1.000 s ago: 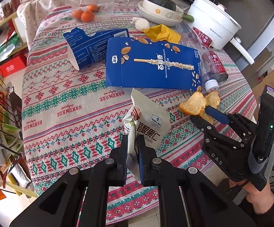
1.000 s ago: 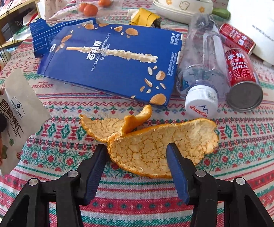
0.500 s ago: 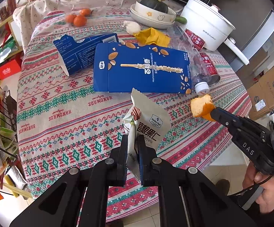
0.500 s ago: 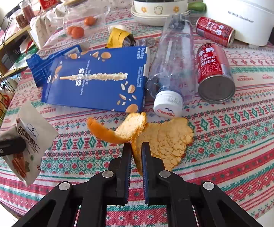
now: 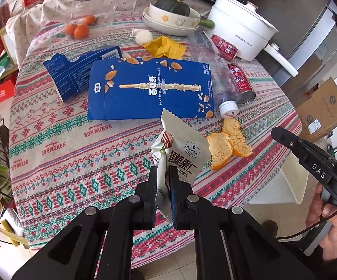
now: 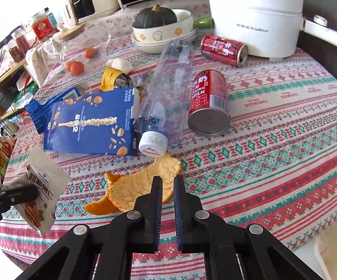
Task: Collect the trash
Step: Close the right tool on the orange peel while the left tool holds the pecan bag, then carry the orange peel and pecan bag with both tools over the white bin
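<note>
My left gripper [image 5: 163, 175] is shut on a white pecan snack packet [image 5: 182, 149], held upright above the tablecloth; the packet [image 6: 40, 186] also shows at the left of the right wrist view. An orange peel [image 5: 229, 144] lies flat on the cloth near the table's front edge, below the bottle cap. My right gripper [image 6: 167, 182] hovers just above and in front of the peel [image 6: 135, 186], its jaws shut with nothing between them. In the left wrist view the right gripper [image 5: 274, 131] stands clear of the peel, to its right.
A blue biscuit box [image 5: 149, 88], a torn blue box [image 5: 80, 70], a clear plastic bottle [image 6: 168, 81], two red milk cans [image 6: 209, 102] [image 6: 224, 49] and a yellow wrapper [image 5: 163, 46] lie on the cloth. A white pot [image 6: 254, 16], stacked bowls and tangerines stand at the back.
The right gripper closed on the orange peel and lifted it; now the peel lies back on the cloth and the shut gripper has drawn away, rolled upright. The left gripper still holds the packet.
</note>
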### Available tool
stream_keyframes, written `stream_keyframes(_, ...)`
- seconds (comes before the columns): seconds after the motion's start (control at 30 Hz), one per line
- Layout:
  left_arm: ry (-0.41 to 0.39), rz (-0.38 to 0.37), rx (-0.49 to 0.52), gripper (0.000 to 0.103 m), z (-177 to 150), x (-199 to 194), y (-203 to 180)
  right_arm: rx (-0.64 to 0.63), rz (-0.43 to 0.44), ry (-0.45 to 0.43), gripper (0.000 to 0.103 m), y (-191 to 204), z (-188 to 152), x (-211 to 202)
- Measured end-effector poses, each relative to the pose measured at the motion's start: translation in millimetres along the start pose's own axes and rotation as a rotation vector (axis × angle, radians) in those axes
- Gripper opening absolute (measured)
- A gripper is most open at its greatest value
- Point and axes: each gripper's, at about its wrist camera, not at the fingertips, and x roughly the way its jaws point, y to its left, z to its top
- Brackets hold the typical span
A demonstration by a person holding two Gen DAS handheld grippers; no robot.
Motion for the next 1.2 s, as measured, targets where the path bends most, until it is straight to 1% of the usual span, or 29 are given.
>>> stream_keyframes(0.2,0.0,0.001,0.0,0.009,1.0,0.5,-2.4,0.026,0.015,-0.003,0.007,-6.7,0.7,-4.6)
stream_keyframes(0.33,-0.008,0.006,-0.013,0.009,1.5,-2.3,4.3,0.036,0.077,0.029,0.015,-2.5,-1.3,1.7)
stream_keyframes(0.37,-0.009,0.007,-0.019,0.009,1.5,-2.9,7.2,0.038,0.087,0.047,0.027,-0.5,-2.1,5.3)
stream_keyframes(0.4,-0.009,0.007,-0.026,0.009,1.3,-3.5,10.4,0.038,0.09,0.061,0.046,2.0,-3.1,8.7)
stream_keyframes(0.47,-0.008,0.008,-0.04,0.009,1.1,-4.4,16.3,0.043,0.096,0.066,0.061,7.7,-5.0,12.5)
stream_keyframes(0.53,-0.01,0.01,-0.05,0.009,1.4,-5.4,21.5,0.037,0.102,0.072,0.064,17.1,-3.1,16.6)
stream_keyframes(0.6,-0.009,0.014,-0.06,0.009,1.3,-5.8,26.2,0.027,0.108,0.073,0.071,28.6,-1.5,21.4)
stream_keyframes(0.67,-0.008,0.018,-0.061,0.009,1.3,-5.6,29.1,0.009,0.091,0.079,0.072,39.9,-1.7,30.0)
stream_keyframes(0.77,-0.005,0.024,-0.057,0.009,1.0,-5.3,31.6,-0.018,0.041,0.092,0.072,51.1,-4.3,47.8)
stream_keyframes(0.83,-0.003,0.028,-0.055,0.009,1.3,-4.6,32.9,-0.031,0.004,0.1,0.068,52.9,-7.0,58.4)
stream_keyframes(0.87,-0.003,0.03,-0.056,0.009,1.8,-4.5,33.4,-0.037,-0.016,0.104,0.057,52.5,-8.4,62.9)
stream_keyframes(0.9,-0.004,0.031,-0.058,0.009,1.9,-4.6,33.4,-0.042,-0.028,0.114,0.039,51.4,-10.0,67.1)
stream_keyframes(0.97,-0.007,0.03,-0.056,0.009,2.5,-5.1,31.8,-0.029,-0.031,0.145,0.019,44.5,-12.4,73.5)
stream_keyframes(1.0,-0.008,0.03,-0.053,0.009,2.8,-5.1,30.1,-0.013,-0.022,0.136,0.009,39.9,-12.5,72.3)
stream_keyframes(1.2,-0.004,0.016,-0.046,0.009,3.8,-2.3,14.8,0.061,0.014,0.119,0.008,15.1,-10.2,50.2)
